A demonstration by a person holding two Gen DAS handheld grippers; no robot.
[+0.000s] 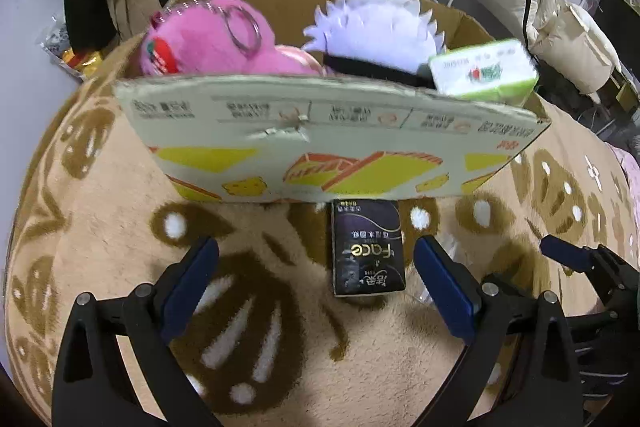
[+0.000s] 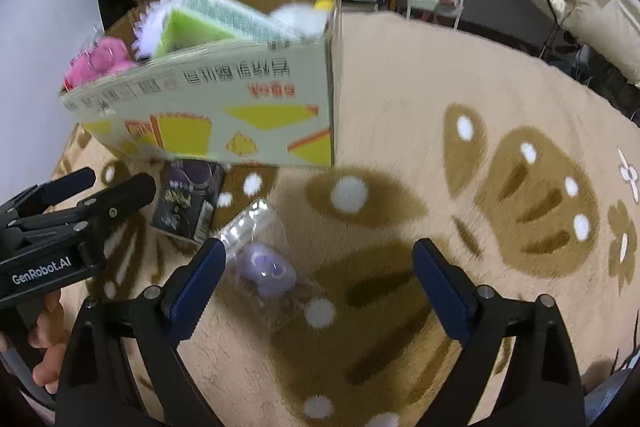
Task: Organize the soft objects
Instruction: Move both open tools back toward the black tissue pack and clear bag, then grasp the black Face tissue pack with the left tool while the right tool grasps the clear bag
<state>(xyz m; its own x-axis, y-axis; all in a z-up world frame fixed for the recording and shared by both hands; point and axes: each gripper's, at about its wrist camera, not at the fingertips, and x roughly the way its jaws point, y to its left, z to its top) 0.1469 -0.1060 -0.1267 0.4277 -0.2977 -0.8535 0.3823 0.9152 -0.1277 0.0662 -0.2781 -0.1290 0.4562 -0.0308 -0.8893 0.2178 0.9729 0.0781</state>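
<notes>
**Two Tools Poised Over Last Loose Items Beside Filling Box**

Pictured on a tan patterned blanket (image 2: 400,87): a cardboard box (image 1: 320,131) already loaded with a pink plush (image 1: 208,43), a white spiky plush (image 1: 376,27) and a green tissue pack (image 1: 484,71). Left outside, touching the box's near wall: a dark tissue pack (image 1: 366,247). Just beside it: a clear-wrapped purple toy (image 2: 270,269).

Left tool (image 1: 316,279) seen wide open and empty, angled down over the dark pack. Right tool (image 2: 318,285) likewise spread wide, gripping nothing, with the wrapped toy lying by its left finger (image 2: 196,283) rather than centred.

Risks judged from here: a closing squeeze catching only the slick wrapper, letting the toy slide free; an off-centre approach nudging it across the pile instead of trapping it. Crowding also a concern, with both tools working near each other and liable to collide. Green pack perched high at the box's corner, possibly dislodged by any bump against the cardboard.
</notes>
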